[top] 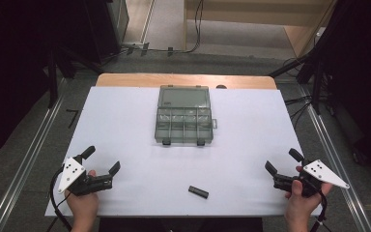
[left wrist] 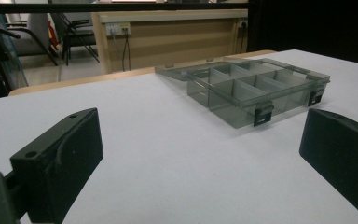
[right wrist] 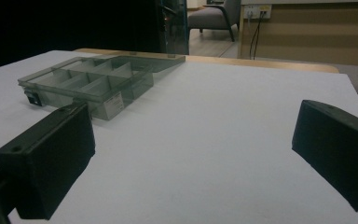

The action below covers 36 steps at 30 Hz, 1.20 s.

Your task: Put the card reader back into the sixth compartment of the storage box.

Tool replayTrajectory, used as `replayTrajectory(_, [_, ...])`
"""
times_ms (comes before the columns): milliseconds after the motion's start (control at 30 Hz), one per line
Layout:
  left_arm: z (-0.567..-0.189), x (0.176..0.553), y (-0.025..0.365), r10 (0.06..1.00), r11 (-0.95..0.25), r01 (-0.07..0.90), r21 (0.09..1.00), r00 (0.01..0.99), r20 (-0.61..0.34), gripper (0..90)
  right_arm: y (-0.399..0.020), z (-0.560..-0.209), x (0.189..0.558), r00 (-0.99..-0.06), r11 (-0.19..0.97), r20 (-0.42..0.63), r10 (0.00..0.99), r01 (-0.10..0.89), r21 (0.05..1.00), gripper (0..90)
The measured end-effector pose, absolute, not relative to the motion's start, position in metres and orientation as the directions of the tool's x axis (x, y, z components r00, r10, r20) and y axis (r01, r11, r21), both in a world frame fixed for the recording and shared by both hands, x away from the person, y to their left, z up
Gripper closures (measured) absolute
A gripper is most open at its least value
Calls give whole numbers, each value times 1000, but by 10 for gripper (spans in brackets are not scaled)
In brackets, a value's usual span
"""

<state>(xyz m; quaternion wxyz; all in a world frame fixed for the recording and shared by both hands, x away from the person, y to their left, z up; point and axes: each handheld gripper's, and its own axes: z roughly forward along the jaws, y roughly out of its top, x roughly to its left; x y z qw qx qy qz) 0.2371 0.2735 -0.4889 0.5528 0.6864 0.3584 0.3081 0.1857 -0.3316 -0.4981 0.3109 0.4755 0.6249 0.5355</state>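
Left tool (top: 102,162) and right tool (top: 282,164), jaws wide and empty, flank the white surface (top: 125,125); open grey compartmented plastic box (top: 183,122) lies centred, reachable by both.

Small dark object (top: 198,192) near the table's near edge, too small to identify

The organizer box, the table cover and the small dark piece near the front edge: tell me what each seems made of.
Box: looks like smoky see-through plastic, glossy; the dividers show through its walls and the latches are dark.
Cover: a matte white sheet, paper or laminate, I cannot tell which; a wood-coloured edge shows beyond it.
Dark piece: black, probably plastic; too small to be sure.
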Motion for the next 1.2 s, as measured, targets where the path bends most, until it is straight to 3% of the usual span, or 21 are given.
replayTrajectory(1200, [-489,236,271,829,-148,148,978,558,41,0,-268,-449,202,-565,99,61,823,248,964,0])
